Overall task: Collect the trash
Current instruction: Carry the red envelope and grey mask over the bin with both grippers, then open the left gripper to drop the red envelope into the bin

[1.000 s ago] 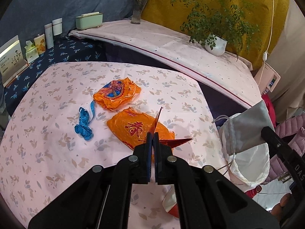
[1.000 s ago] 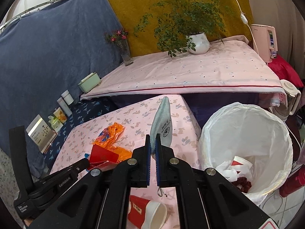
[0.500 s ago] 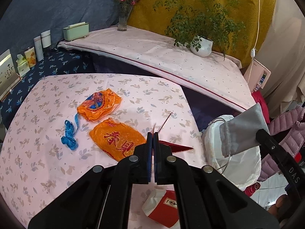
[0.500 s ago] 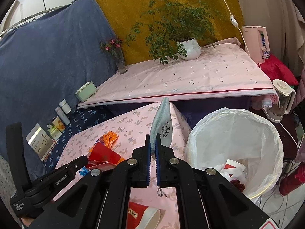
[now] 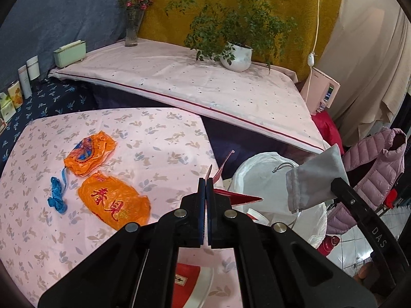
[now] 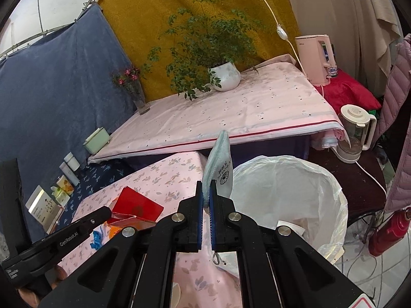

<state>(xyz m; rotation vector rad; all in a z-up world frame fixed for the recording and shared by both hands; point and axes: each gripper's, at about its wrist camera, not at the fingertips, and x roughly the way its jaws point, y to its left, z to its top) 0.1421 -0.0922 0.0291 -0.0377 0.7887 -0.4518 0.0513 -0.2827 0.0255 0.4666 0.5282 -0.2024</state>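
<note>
- Left wrist view: left tongs [image 5: 205, 183] gripped red card [image 5: 237, 197], frame centre, beside white bin [image 5: 259, 172].
- Right wrist view: right tongs [image 6: 205, 192] gripped grey mask [image 6: 218, 164], centre.

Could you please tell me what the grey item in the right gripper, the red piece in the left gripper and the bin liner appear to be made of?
Grey face mask: soft matte fabric, probably nonwoven; fuzzy weave, elastic loop.
Red packet: glossy thin card or paper; crisp folds, sharp corners.
Bin liner: thin white translucent plastic film; wrinkled, light showing through.
</note>
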